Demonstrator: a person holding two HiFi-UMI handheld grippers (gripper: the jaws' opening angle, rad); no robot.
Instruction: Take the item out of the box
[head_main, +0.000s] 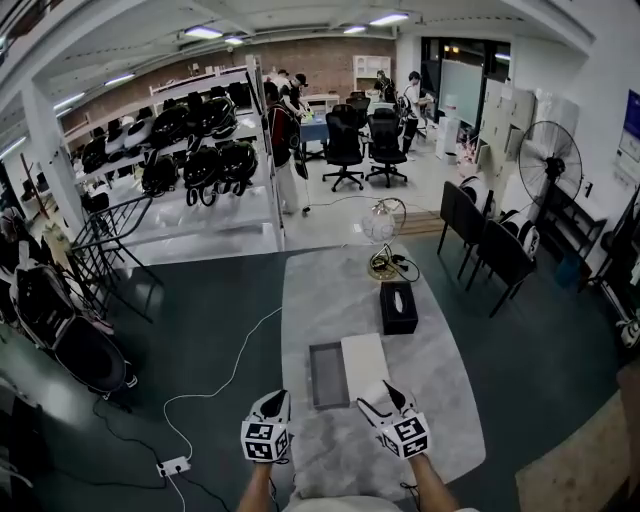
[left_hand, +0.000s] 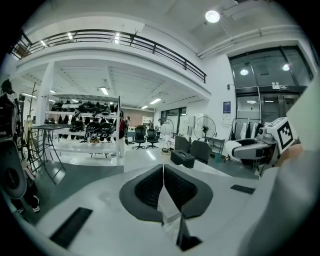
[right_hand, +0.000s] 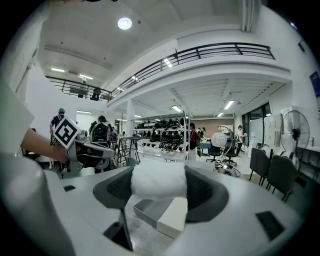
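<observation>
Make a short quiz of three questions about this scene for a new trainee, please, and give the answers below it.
1. Multiple choice: what does the right gripper hold between its jaws?
A) a white fluffy item
B) a red cup
C) nothing

2. True or false: the left gripper has its jaws together, with nothing between them.

3. Fill in the gap: in the head view, the white lid lies directly to the ___ of the open grey box.

Key: 1 A; 2 true; 3 right.
</observation>
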